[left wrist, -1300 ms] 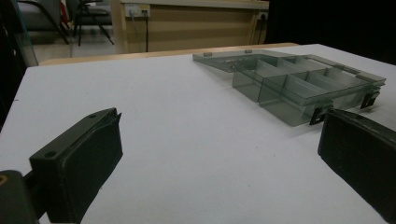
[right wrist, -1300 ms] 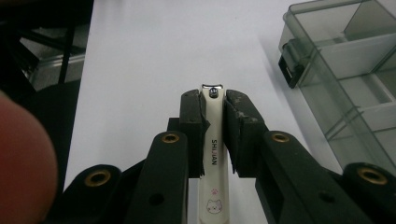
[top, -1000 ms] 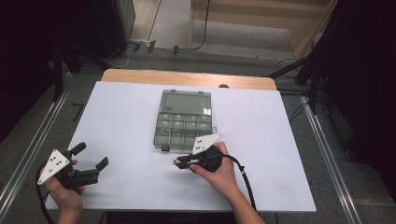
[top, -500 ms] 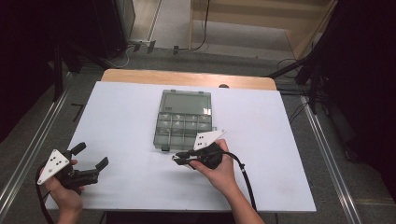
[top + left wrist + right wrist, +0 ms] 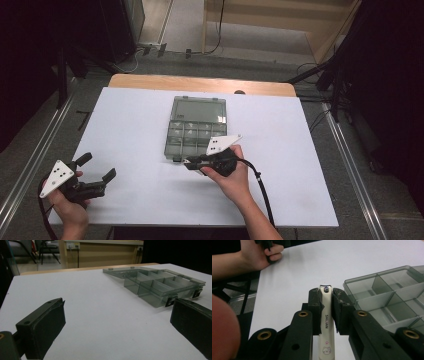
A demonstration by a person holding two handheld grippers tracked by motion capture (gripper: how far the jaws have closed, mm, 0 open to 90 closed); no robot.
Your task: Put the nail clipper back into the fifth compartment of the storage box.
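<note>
The nail clipper (image 5: pixel 325 315), white with a small cat print, is pinched lengthwise between the pads of the right gripper (image 5: pixel 325 300), which hangs just off the near left corner of the open grey box (image 5: pixel 195 131) on the white table (image 5: pixel 300 165). The box's lid lies flat behind its divided compartments. The left gripper (image 5: pixel 95 172), held in a hand at the table's near left corner, is well apart from the box, with its jaws spread wide and nothing between them.
</note>
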